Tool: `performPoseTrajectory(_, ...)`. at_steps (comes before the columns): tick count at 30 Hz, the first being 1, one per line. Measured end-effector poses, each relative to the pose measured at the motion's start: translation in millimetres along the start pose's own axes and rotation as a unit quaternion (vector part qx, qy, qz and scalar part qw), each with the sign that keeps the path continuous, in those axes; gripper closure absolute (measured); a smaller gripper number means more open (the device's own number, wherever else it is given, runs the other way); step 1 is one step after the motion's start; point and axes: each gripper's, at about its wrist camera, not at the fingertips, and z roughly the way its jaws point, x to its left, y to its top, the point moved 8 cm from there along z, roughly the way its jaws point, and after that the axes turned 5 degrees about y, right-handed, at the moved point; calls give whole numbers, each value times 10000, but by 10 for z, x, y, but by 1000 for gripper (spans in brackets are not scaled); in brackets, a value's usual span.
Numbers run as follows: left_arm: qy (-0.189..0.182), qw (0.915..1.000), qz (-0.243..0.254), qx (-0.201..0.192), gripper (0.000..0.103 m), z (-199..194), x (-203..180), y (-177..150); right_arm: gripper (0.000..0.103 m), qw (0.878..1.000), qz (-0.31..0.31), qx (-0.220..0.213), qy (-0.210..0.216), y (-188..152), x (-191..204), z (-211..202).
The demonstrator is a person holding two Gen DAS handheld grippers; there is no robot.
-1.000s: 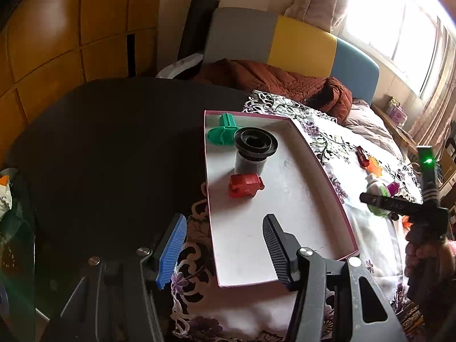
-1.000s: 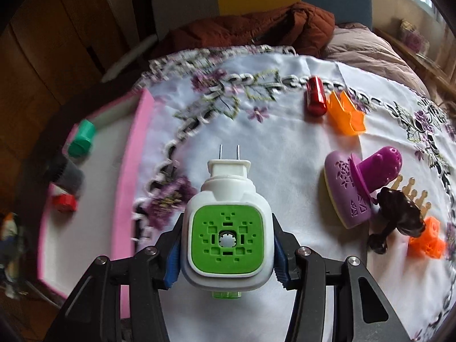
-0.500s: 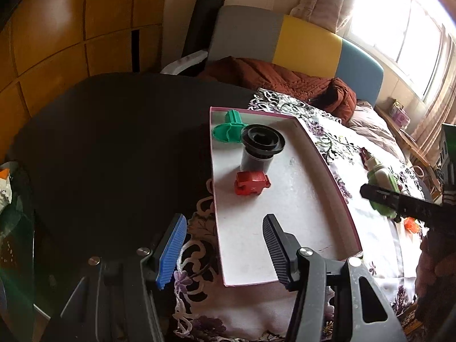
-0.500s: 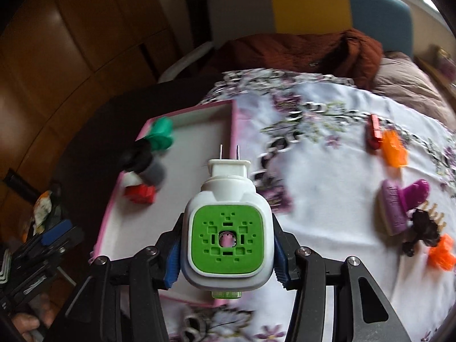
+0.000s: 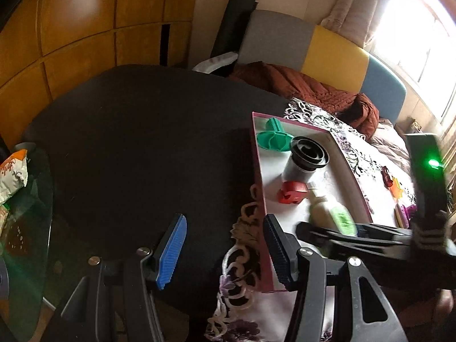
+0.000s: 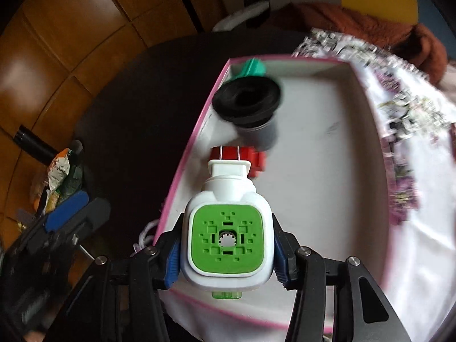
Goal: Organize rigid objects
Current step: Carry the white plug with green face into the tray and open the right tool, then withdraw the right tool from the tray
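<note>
My right gripper [image 6: 226, 259] is shut on a white plug-in device with a green face [image 6: 227, 240], its two prongs pointing forward. It hangs over the near left part of a pink-rimmed white tray [image 6: 327, 154]. The tray holds a green spool [image 6: 252, 68], a black-and-grey cylinder [image 6: 250, 111] and a red piece [image 6: 250, 158]. In the left wrist view the right gripper [image 5: 336, 228] with the device [image 5: 332, 213] is over the tray [image 5: 339, 171]. My left gripper [image 5: 225, 250] is open and empty at the tray's near left corner.
The tray lies on a flowered white cloth [image 5: 367, 154] over a dark round table [image 5: 142, 142]. Small red and orange pieces [image 5: 392, 179] lie on the cloth right of the tray. A snack bag [image 5: 11, 173] sits at the far left. A sofa with a brown blanket [image 5: 299, 85] stands behind.
My right gripper has carried the plug-in device left from the cloth to above the tray. The left gripper has stayed open in much the same place.
</note>
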Motion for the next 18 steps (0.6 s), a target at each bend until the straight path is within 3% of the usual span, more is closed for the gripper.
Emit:
performPoseTrajectory(5, 33, 10000, -45, 31, 47, 41, 63, -5, 49, 9991, 210, 140, 329, 0, 126, 233)
performPoseTrajectory(8, 47, 10000, -62, 49, 46, 61, 80, -12, 48, 9991, 160, 72, 378, 1, 144, 195)
performPoseTrajectory(11, 51, 9999, -80, 43, 46, 62, 82, -12, 39, 9984, 166, 25, 531, -28, 128, 116)
performPoseTrajectory(18, 79, 9999, -27, -94, 46, -36, 43, 31, 35, 9987, -107, -235, 432, -123, 154, -131)
